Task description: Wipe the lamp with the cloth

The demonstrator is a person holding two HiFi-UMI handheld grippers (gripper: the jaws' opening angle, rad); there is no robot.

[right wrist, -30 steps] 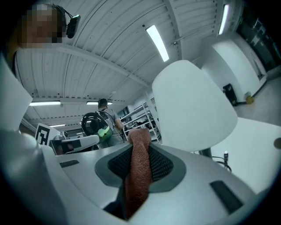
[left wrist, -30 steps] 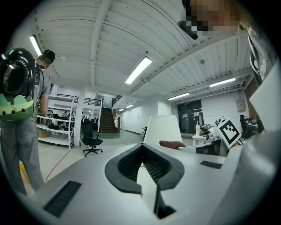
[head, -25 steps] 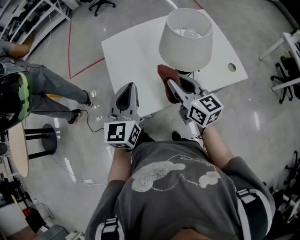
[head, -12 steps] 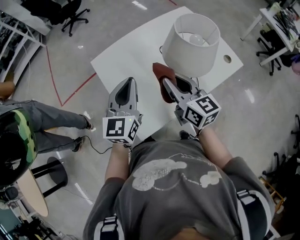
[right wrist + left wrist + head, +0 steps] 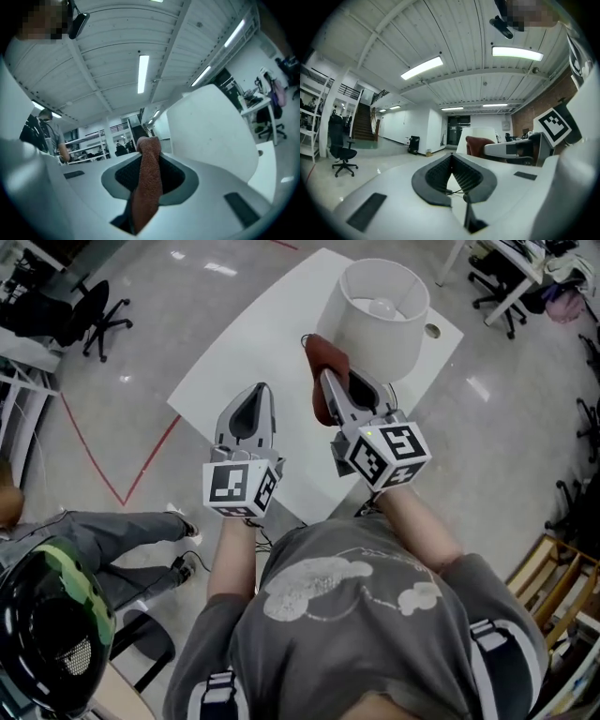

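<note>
Head view: white rectangular table point(image 5: 246, 345) on glossy grey floor point(image 5: 141, 362). White table lamp with drum-shaped shade point(image 5: 380, 322) upright at far right part of table, bulb showing through open top. Left tongs point(image 5: 260, 390) in grey housing with black-and-white marker cube, held over near edge of table, well apart from lamp. Right tongs point(image 5: 323, 379) beside them, pointing towards lamp. Rust-brown knitted cloth point(image 5: 325, 354) sticking up from their tips, just beside lower rim of shade; contact not discernible.

Left gripper view: tips of left tongs pressed together, nothing between them. Beyond, at right, right tongs with cloth, pale shade behind. Black office chair point(image 5: 342, 151) at far left on shiny floor.

Right gripper view: right tongs clamped on cloth, a folded strip running up between both ribbed black pads point(image 5: 124, 176) and ending in a rounded bunch above the tips. Shade filling upper right of view, close to cloth, narrow strip of background between the two.
</note>
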